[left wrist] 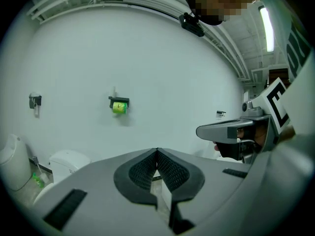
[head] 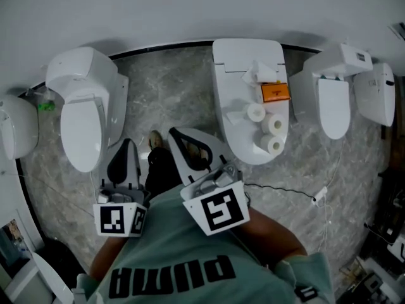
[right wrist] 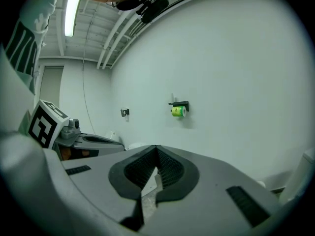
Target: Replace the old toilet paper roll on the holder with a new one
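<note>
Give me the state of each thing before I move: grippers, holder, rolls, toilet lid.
left gripper: shut, empty
right gripper: shut, empty
holder: fixed on the wall, loaded
yellow-green roll: hanging on the holder
white rolls: three, resting on the toilet lid, untouched
toilet lid: closed

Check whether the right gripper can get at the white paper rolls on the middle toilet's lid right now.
Probably yes. The paper rolls lie exposed on the toilet lid, with nothing between them and the right gripper. Its jaws are shut, so they would need opening first.
</note>
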A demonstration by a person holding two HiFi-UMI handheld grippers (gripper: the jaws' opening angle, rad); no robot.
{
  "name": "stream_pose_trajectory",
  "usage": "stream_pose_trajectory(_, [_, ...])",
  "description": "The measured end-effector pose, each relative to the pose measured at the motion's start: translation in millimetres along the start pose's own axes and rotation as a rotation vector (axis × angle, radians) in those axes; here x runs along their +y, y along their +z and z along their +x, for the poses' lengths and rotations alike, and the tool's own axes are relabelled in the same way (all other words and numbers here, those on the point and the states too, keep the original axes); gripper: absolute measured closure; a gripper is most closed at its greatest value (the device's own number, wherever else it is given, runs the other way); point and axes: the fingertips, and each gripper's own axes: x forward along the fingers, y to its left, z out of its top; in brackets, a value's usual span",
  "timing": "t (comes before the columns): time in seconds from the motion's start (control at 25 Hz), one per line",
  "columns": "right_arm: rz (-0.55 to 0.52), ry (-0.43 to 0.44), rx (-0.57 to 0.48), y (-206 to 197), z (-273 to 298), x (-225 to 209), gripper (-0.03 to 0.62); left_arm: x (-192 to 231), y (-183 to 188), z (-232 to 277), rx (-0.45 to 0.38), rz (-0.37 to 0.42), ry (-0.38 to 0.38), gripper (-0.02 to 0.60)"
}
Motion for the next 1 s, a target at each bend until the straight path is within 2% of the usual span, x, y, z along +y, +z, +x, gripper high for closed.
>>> stream_pose_trajectory(0.4, [0.009, 0.003, 0.029, -27, 1, -3, 0.589, -3, -10, 7, -0.018, -0.002, 0.028, 0.577])
stream_pose_trajectory(0.72, [0.017, 0.006, 0.004, -24, 3, -4, 0.589, -1, -6, 6, -0.023, 0.006, 0.05, 0.577])
stream_pose_trajectory(1.0, [0.023, -0.001, 0.001, -22, 3, -2, 0.589, -1, 0, 6, -0.02, 0.031, 0.035, 0.577])
